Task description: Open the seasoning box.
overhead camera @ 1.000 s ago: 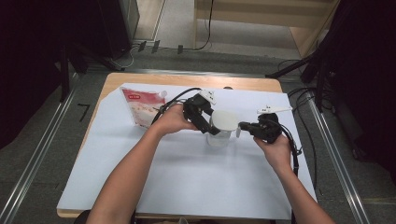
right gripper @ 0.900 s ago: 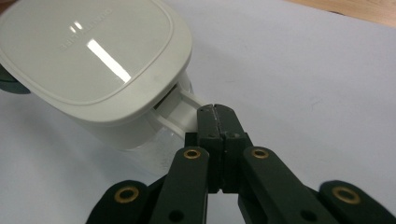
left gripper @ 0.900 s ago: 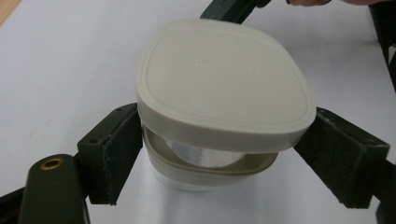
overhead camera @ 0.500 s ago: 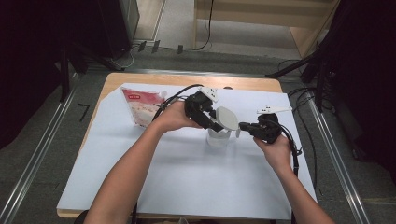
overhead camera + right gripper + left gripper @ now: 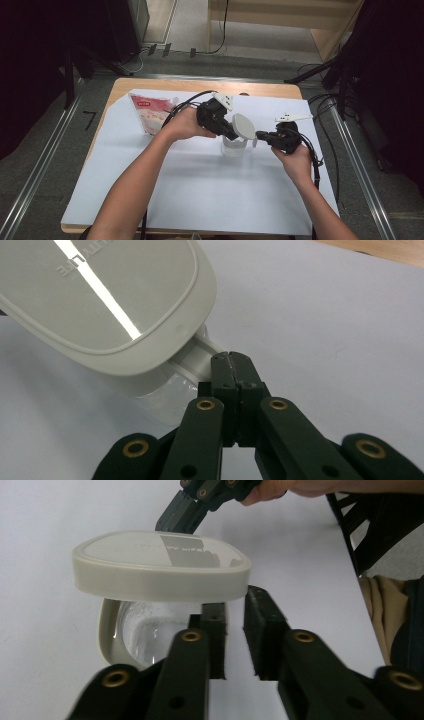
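Here the left claw (image 5: pixel 232 630) grips the tilted lid (image 5: pixel 160 567), the right claw (image 5: pixel 231 371) pinches the container's handle (image 5: pixel 200 357)

grey lid (image 5: pixel 243 126) tilted, lifted off clear jar (image 5: pixel 233 146) w/ handle

Centre of frame: left gripper (image 5: pixel 234 131) holds a grey lid (image 5: pixel 243 126) tilted above a clear container (image 5: pixel 233 146). Right gripper (image 5: pixel 263 136) touches the container's right side. Pink packet (image 5: pixel 151 113) at upper left on the white sheet (image 5: pixel 200 190).
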The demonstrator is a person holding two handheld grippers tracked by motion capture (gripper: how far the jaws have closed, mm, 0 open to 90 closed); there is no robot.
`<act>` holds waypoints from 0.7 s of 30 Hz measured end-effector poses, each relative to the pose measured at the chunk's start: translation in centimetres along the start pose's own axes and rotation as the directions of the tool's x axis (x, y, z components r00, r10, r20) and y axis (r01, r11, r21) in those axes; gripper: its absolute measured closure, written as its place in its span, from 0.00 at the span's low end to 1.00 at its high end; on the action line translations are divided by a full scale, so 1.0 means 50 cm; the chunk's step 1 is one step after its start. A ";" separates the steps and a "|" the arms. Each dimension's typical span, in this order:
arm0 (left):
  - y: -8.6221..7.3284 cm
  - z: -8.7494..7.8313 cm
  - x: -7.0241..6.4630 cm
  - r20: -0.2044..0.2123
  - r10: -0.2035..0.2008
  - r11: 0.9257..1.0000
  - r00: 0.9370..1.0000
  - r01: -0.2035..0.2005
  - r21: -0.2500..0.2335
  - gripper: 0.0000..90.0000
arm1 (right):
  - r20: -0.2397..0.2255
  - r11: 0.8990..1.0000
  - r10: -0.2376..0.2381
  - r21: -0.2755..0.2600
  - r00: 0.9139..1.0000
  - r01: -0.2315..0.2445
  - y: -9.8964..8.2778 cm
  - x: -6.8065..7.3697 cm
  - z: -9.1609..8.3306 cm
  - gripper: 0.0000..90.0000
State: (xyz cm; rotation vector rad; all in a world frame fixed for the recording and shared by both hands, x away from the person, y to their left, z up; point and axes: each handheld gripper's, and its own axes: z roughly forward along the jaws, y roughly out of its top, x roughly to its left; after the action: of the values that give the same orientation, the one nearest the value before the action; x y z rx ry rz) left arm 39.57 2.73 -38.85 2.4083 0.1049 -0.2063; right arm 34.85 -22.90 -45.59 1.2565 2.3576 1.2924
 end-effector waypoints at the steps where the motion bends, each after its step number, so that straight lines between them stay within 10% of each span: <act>1: 0.002 -0.001 0.000 -0.004 0.005 1.000 1.000 -0.005 0.001 0.95 | 0.002 1.000 -0.001 0.001 1.000 0.001 0.000 0.000 0.000 1.00; 21: 0.044 0.004 -0.002 -0.056 -0.055 0.998 0.997 0.054 -0.024 1.00 | -0.009 1.000 0.010 -0.002 1.000 -0.010 -0.003 0.003 -0.001 1.00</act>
State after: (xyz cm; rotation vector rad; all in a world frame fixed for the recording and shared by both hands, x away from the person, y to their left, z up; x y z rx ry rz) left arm 39.71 0.94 -37.56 2.3916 0.1979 -0.1607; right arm 34.67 -22.86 -45.64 1.2664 2.3588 1.3057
